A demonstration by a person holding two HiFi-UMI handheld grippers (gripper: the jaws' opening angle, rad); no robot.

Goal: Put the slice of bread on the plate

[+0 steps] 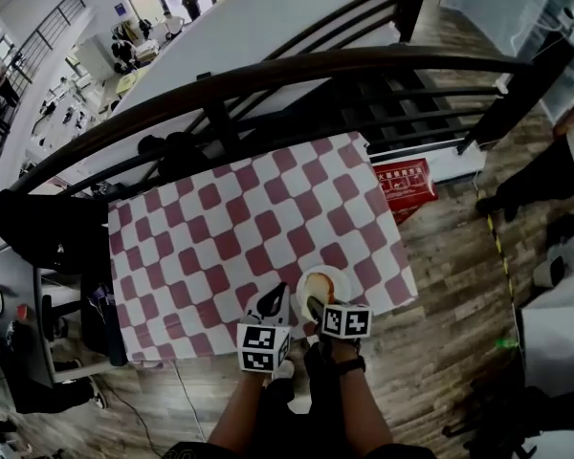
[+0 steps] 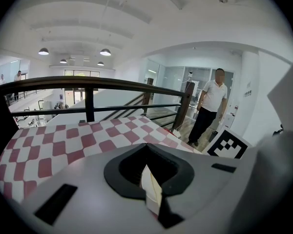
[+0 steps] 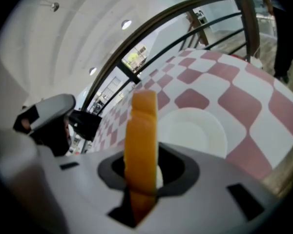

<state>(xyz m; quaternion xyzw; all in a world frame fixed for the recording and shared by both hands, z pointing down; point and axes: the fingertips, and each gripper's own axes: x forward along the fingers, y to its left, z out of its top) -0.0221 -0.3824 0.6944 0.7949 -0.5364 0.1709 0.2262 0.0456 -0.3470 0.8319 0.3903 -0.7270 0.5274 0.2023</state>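
Observation:
An orange-brown slice of bread (image 3: 142, 126) stands on edge between the jaws of my right gripper (image 3: 144, 172), which is shut on it. Just beyond it a white round plate (image 3: 200, 130) lies on the red-and-white checked cloth; in the head view the plate (image 1: 327, 281) sits near the table's front right edge, with the right gripper (image 1: 316, 308) at its near rim. My left gripper (image 1: 273, 304) hovers beside it on the left, over the cloth. In its own view the left gripper (image 2: 150, 191) shows its jaws pressed together with nothing between them.
A dark curved railing (image 1: 297, 70) runs along the table's far side. A red box (image 1: 405, 185) lies on the wooden floor to the right. A person (image 2: 211, 108) stands beyond the table's right corner. Dark bags (image 1: 48, 232) sit at the left.

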